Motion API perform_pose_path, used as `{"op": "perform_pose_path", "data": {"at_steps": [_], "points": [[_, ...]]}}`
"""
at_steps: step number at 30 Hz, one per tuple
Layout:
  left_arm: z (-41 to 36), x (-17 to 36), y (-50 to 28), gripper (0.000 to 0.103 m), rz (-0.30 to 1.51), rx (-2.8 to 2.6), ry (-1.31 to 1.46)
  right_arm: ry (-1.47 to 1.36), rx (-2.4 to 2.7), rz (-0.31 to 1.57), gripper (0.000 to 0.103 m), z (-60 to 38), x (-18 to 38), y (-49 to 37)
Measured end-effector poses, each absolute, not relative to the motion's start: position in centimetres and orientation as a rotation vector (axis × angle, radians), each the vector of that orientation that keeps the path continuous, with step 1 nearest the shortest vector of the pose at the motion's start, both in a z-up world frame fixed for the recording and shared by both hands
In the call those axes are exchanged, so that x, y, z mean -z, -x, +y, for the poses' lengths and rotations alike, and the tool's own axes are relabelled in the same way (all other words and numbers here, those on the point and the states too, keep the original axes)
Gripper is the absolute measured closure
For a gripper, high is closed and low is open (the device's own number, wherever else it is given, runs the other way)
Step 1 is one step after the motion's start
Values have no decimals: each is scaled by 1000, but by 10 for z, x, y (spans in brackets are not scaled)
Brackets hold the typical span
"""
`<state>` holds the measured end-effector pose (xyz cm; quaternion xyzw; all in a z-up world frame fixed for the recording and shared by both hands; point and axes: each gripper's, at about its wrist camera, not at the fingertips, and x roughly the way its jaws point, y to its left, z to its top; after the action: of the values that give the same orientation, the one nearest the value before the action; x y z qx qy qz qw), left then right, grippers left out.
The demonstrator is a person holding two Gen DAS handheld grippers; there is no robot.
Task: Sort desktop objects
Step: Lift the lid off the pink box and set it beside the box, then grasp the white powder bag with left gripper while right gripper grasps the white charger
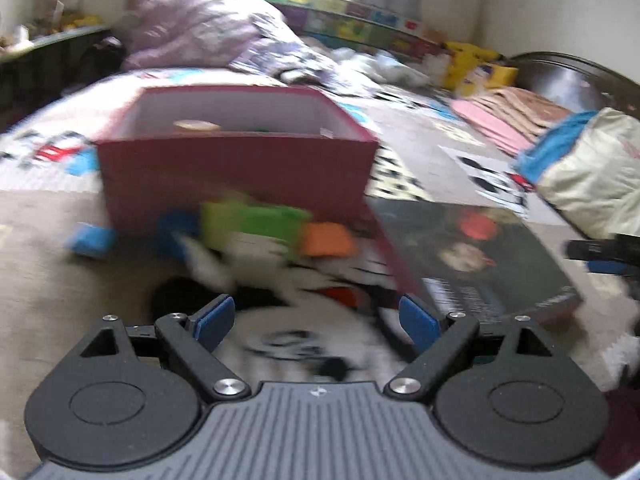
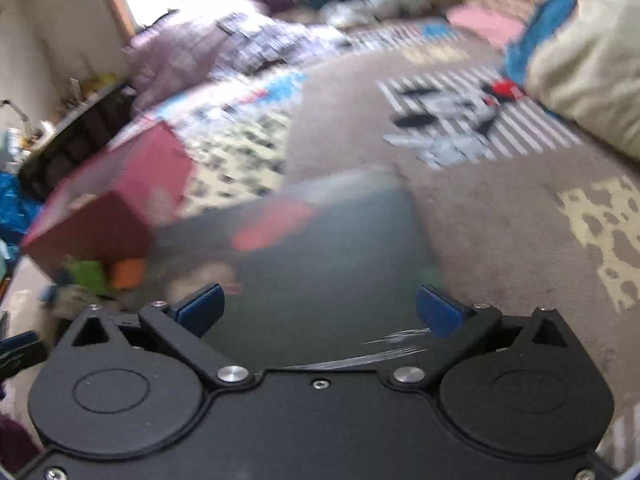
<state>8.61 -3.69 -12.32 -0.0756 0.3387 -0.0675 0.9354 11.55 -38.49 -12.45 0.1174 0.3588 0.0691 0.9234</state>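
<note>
A dark red open box (image 1: 240,168) stands on the patterned bedspread, with small items inside. In front of it lie a green block (image 1: 256,224), an orange block (image 1: 326,240) and blue blocks (image 1: 90,240). A dark book (image 1: 480,256) lies flat to the right of the box. My left gripper (image 1: 316,320) is open and empty, a little short of the blocks. In the right wrist view my right gripper (image 2: 320,310) is open and empty over the near end of the book (image 2: 320,248); the red box (image 2: 108,208) is at the left. Both views are blurred.
A pillow with a blue edge (image 1: 592,168) lies at the right, and also shows in the right wrist view (image 2: 580,52). A purple quilt (image 1: 200,32) is heaped at the back. Pink and tan mats (image 1: 504,116) lie at the back right. The right gripper's tip (image 1: 600,252) shows at the right edge.
</note>
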Motion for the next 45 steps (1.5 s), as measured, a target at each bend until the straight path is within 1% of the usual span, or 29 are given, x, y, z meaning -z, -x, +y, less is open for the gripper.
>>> {"op": "perform_pose_path", "data": {"at_steps": [5, 8, 11, 15, 21, 23, 26, 27, 28, 29, 30, 31, 32, 35, 37, 38, 39, 40, 45], "points": [[0, 128, -89, 14, 658, 31, 183, -229, -279, 703, 0, -318, 114, -92], [20, 132, -91, 14, 640, -27, 202, -182, -355, 677, 0, -273, 114, -90], [29, 139, -101, 14, 659, -21, 271, -154, -407, 652, 0, -236, 117, -94], [43, 146, -116, 14, 674, -16, 380, -153, -479, 618, 0, -206, 125, -104], [55, 163, -130, 14, 674, 24, 462, -51, -529, 664, 1, -172, 133, -120], [57, 167, -133, 32, 674, 28, 471, -34, -526, 663, 1, -165, 137, -122], [60, 174, -137, 44, 675, 35, 485, 3, -547, 649, 1, -157, 140, -126], [61, 176, -138, 45, 675, 37, 490, 24, -557, 643, 1, -153, 140, -127], [62, 178, -140, 49, 676, 39, 495, 48, -568, 635, 1, -148, 140, -129], [64, 181, -141, 56, 676, 41, 499, 74, -578, 627, 1, -143, 142, -130], [65, 183, -143, 59, 676, 43, 504, 105, -591, 617, 1, -138, 142, -131], [64, 185, -144, 65, 677, 45, 506, 138, -603, 606, 2, -132, 142, -132], [62, 186, -145, 68, 679, 46, 502, 171, -616, 595, 2, -126, 141, -133], [55, 189, -148, 73, 685, 51, 492, 272, -647, 571, 5, -106, 144, -141], [52, 192, -149, 79, 687, 46, 490, 341, -674, 566, 16, -94, 147, -147], [53, 193, -149, 85, 691, 47, 500, 390, -687, 576, 27, -88, 150, -150], [54, 193, -148, 85, 693, 48, 509, 434, -697, 587, 35, -82, 153, -154], [56, 192, -146, 86, 691, 49, 519, 462, -704, 591, 39, -79, 155, -157], [66, 187, -138, 87, 685, 54, 569, 560, -752, 597, 40, -69, 158, -168]]}}
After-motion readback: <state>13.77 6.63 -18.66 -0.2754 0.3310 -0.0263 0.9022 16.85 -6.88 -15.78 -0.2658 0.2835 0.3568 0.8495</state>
